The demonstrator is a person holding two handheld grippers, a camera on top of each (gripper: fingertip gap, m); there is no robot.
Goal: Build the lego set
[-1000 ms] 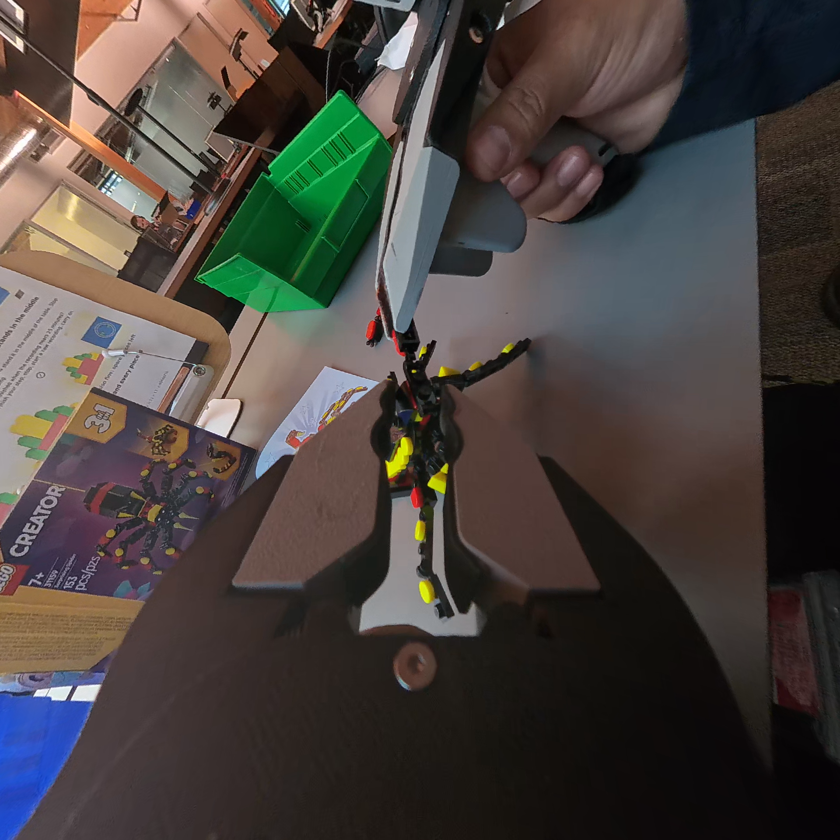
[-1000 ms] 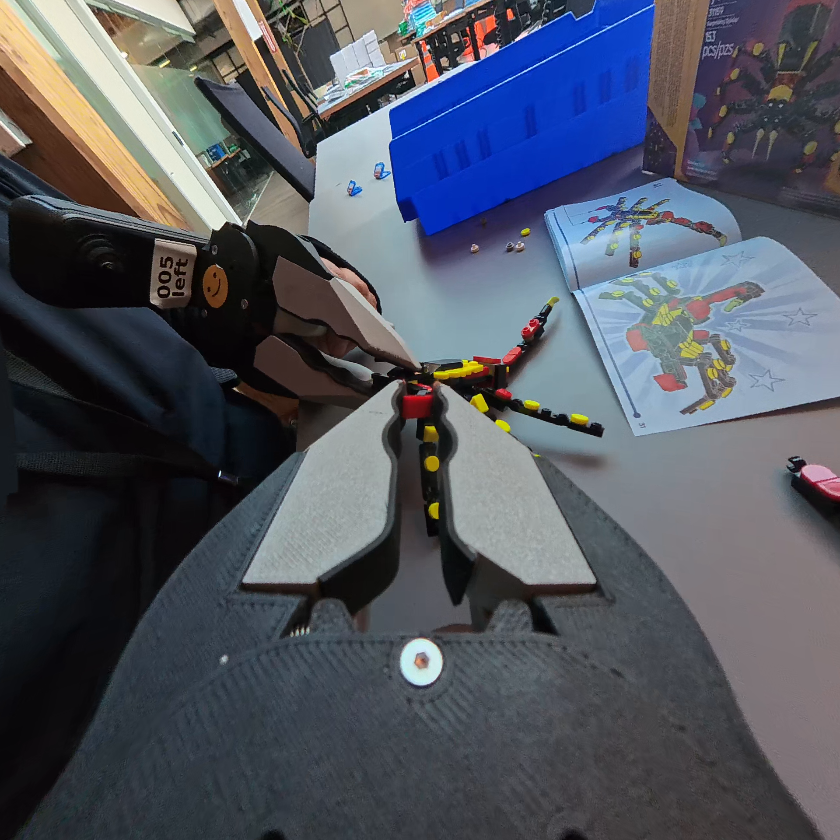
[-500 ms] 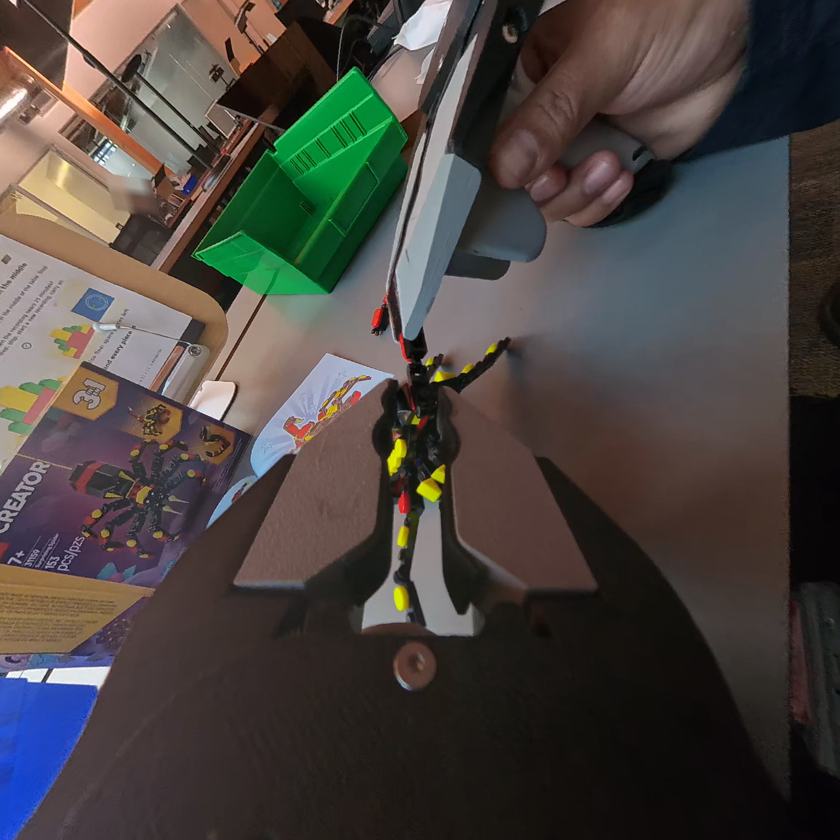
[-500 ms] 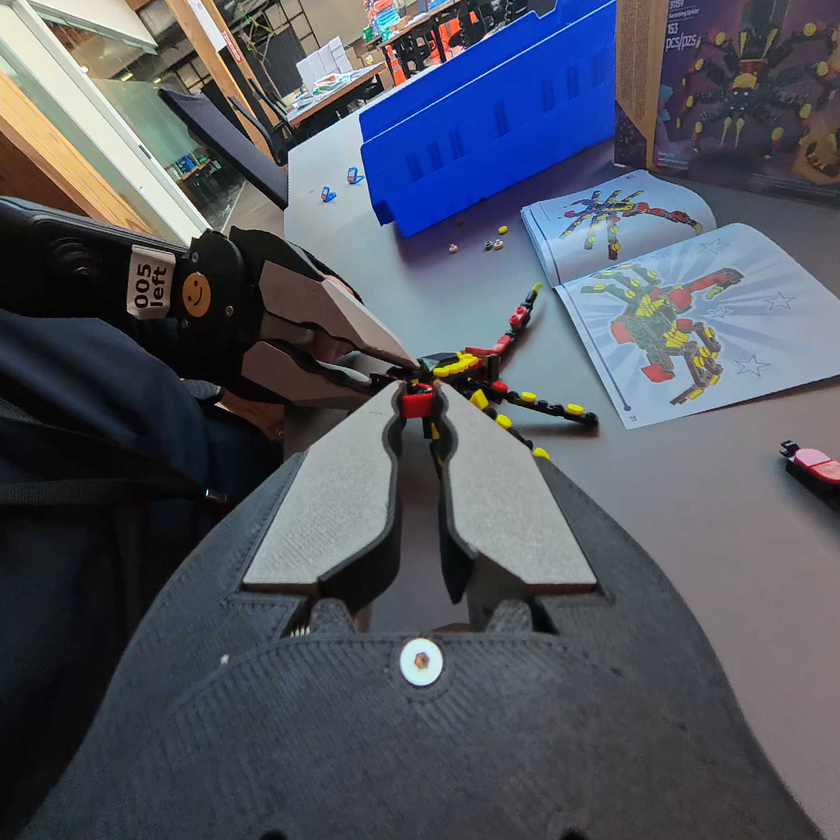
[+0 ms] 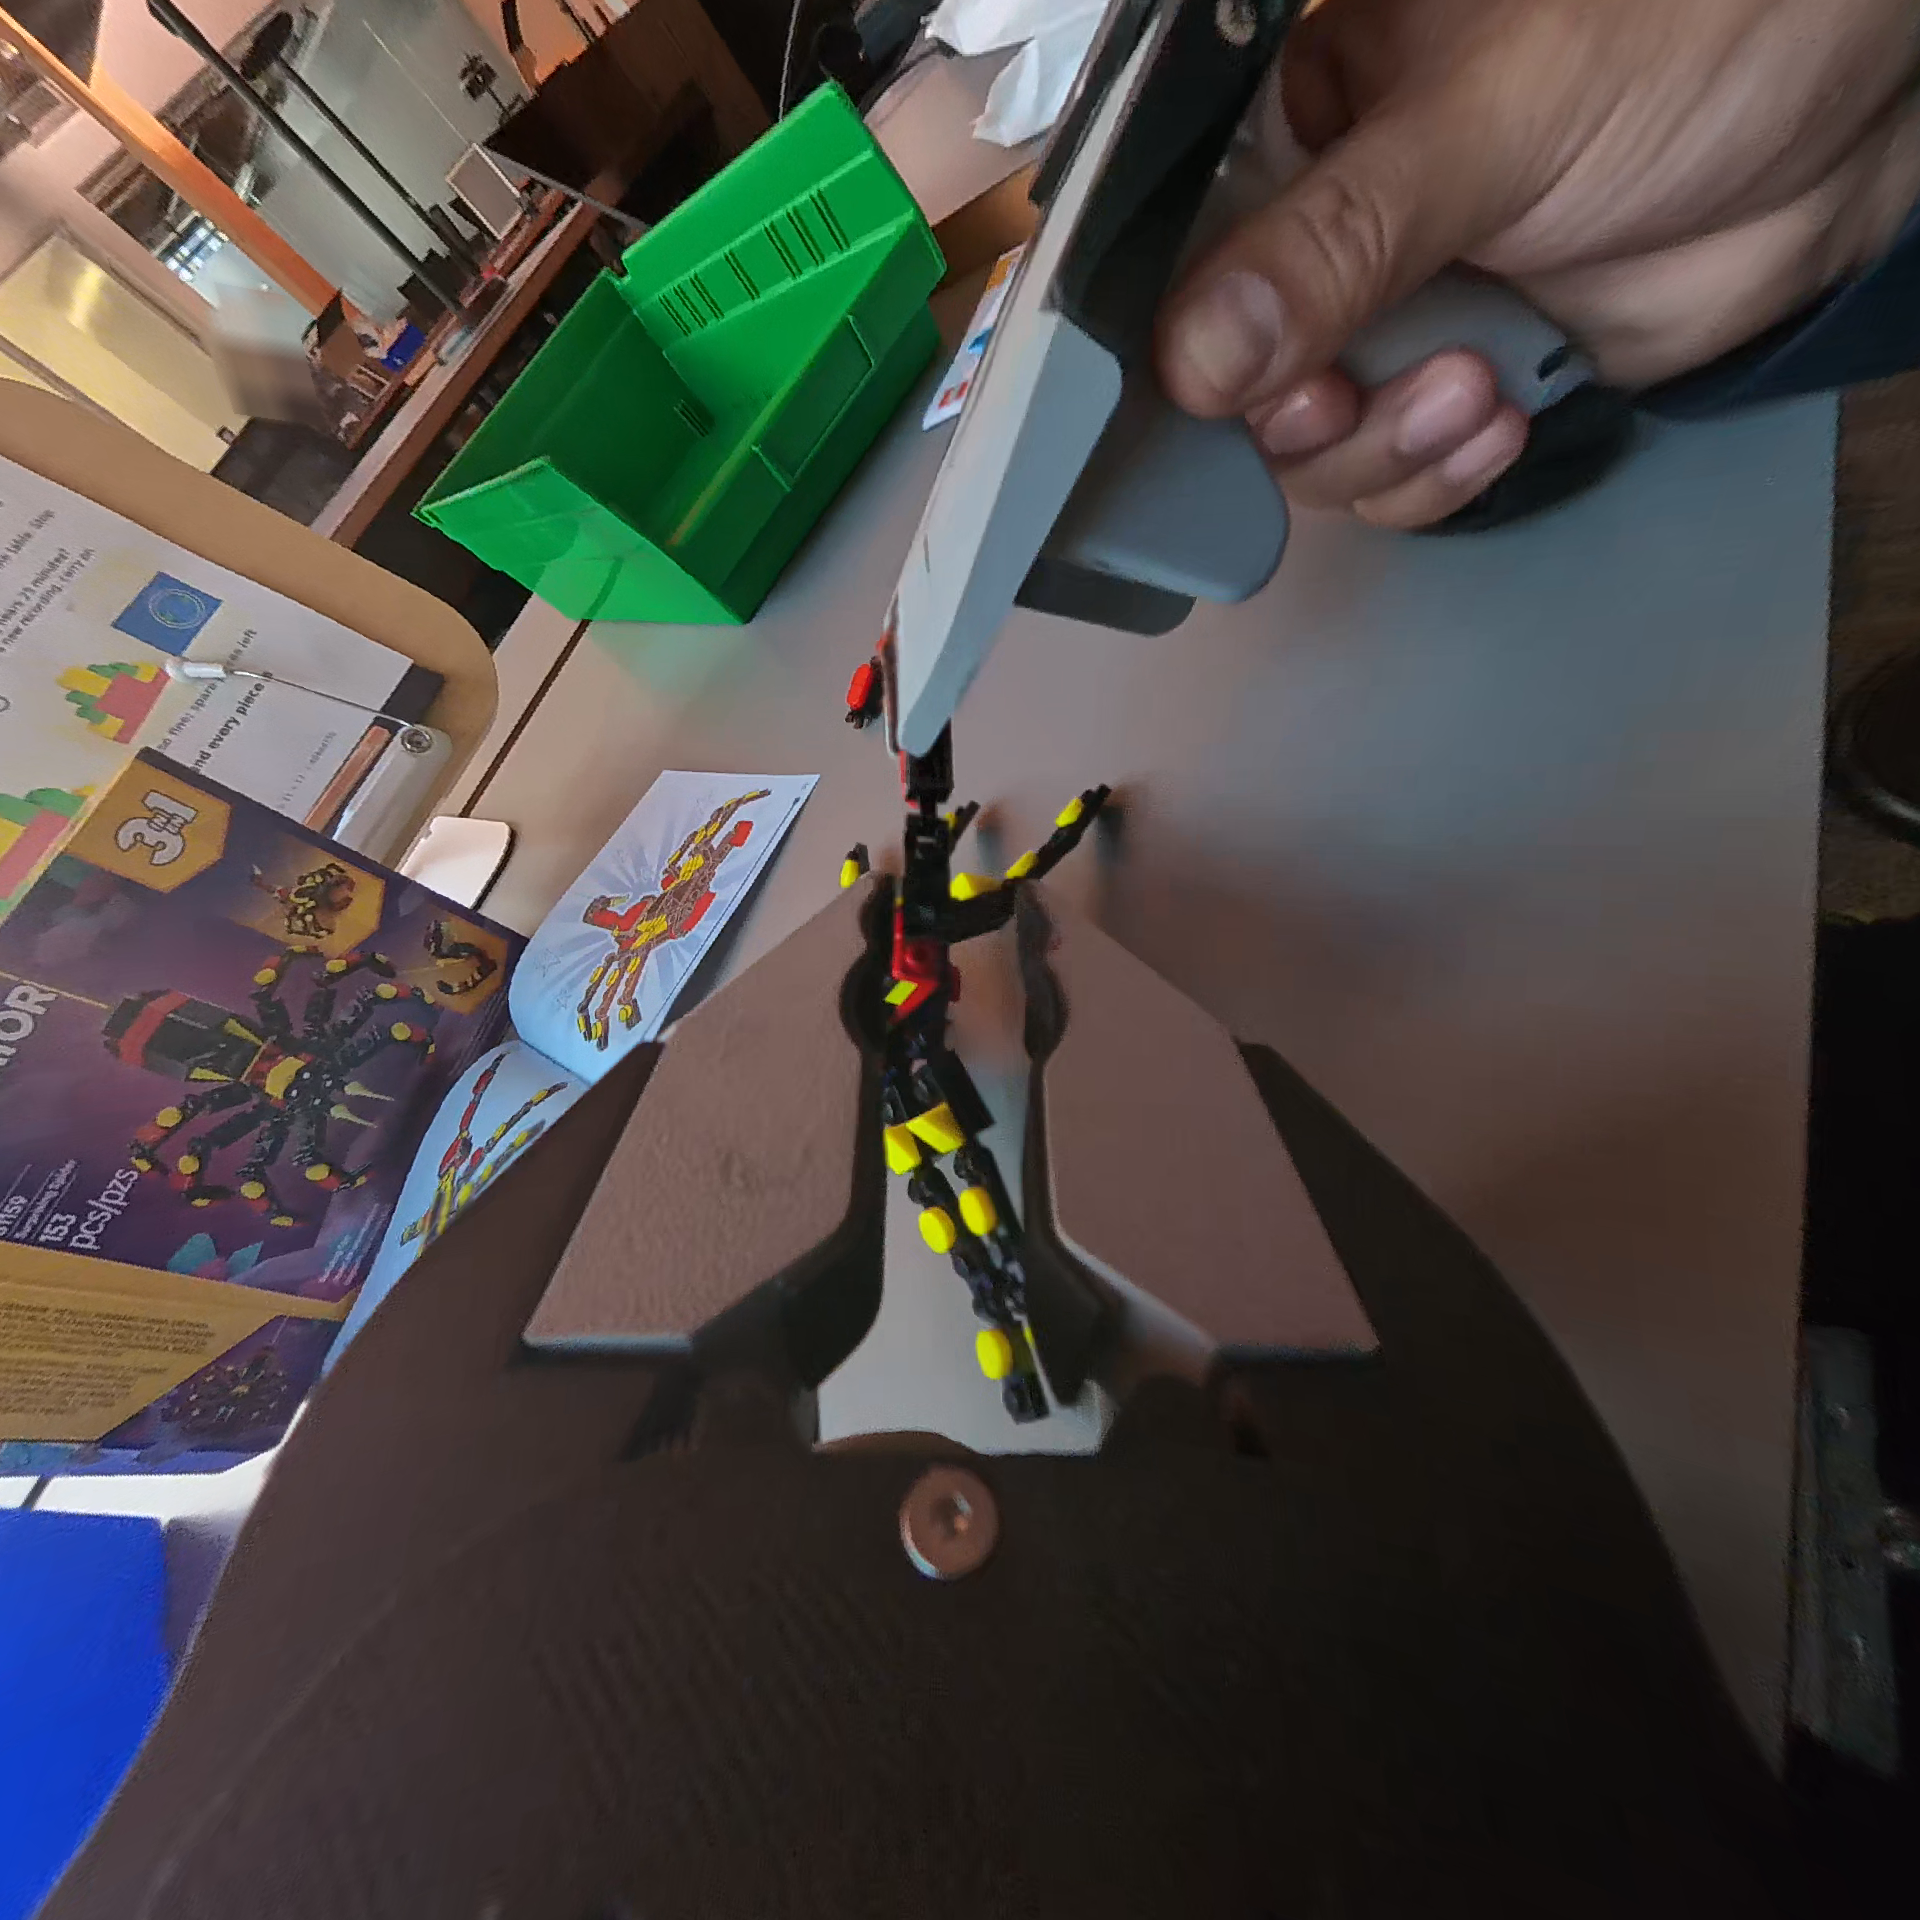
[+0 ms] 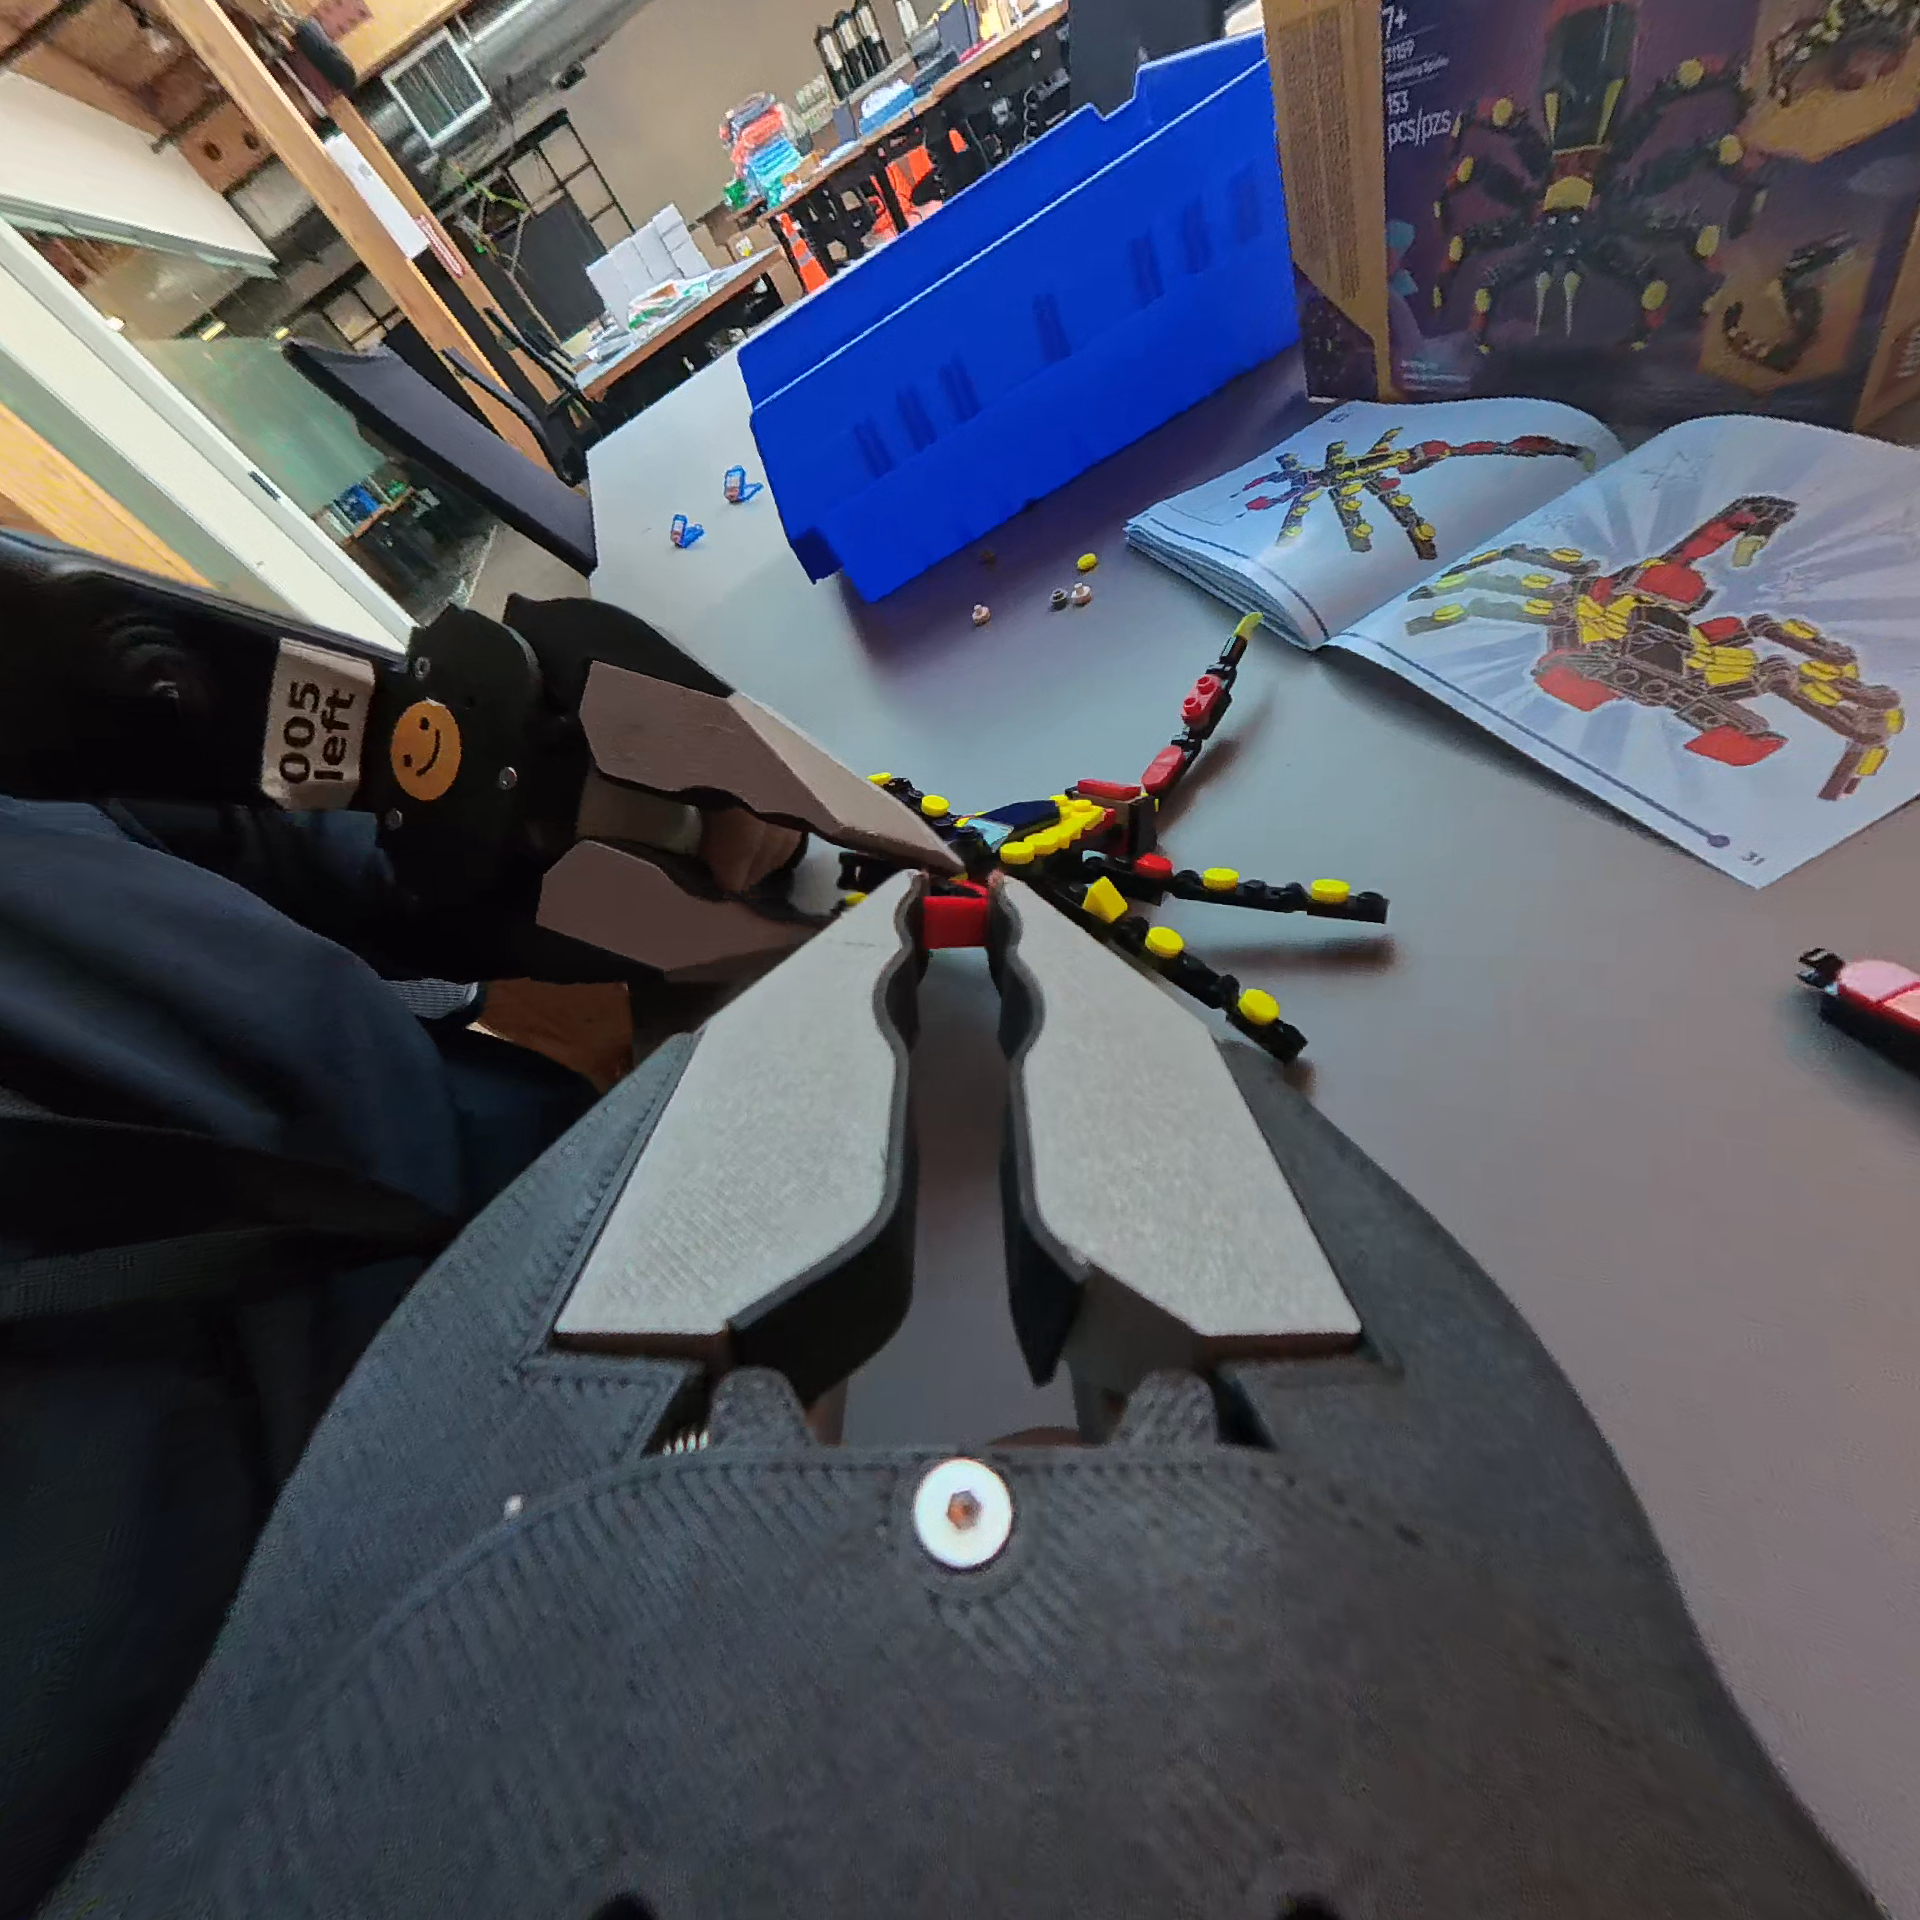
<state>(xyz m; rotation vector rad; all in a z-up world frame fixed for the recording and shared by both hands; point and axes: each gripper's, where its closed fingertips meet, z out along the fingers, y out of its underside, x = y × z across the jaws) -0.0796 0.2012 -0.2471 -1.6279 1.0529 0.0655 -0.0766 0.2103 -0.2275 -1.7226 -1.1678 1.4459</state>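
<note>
Lego spider [image 6: 1081,842] beside blue bin [image 6: 1018,395]

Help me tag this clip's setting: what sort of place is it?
Probably an open workshop or office: a grey table with a blue bin, more worktables stacked with supplies behind, and glass partitions.

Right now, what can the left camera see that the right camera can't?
Only the left wrist view shows the green bin and the hand holding the right tool. Only the right wrist view shows the blue bin, the small loose pieces beside it, and the left tool from outside. Both show the spider model, the open booklet, the purple box and the grey table.
</note>
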